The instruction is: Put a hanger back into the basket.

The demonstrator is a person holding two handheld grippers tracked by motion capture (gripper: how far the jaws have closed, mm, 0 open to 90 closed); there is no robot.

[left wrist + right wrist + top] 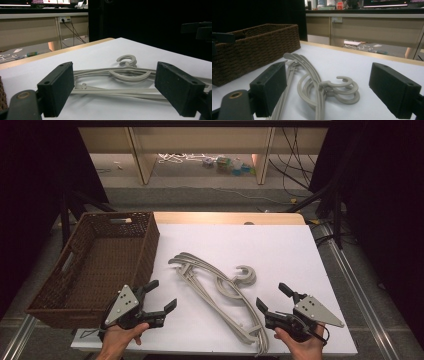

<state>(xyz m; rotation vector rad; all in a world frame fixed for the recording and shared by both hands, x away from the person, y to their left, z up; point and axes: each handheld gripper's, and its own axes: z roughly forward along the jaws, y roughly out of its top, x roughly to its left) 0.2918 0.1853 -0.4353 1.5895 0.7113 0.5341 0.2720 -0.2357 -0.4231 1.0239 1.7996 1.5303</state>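
Your right gripper point(270, 300), jaws apart like the left gripper's point(161, 296), sits nearest the hangers point(220, 292), whose long axis slants away toward the basket point(145, 250).

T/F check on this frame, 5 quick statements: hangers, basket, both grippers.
1. The grey hangers lie in a pile on the white table top. True.
2. The hangers are inside the wicker basket. False: they lie on the table to the right of the basket, and no hanger shows in it.
3. The left gripper is open with nothing between its jaws. True.
4. The right gripper is clamped on a hanger. False: its jaws stand wide apart and hold nothing.
5. The basket sits at the table's right edge. False: it sits at the left edge, beside the left gripper.
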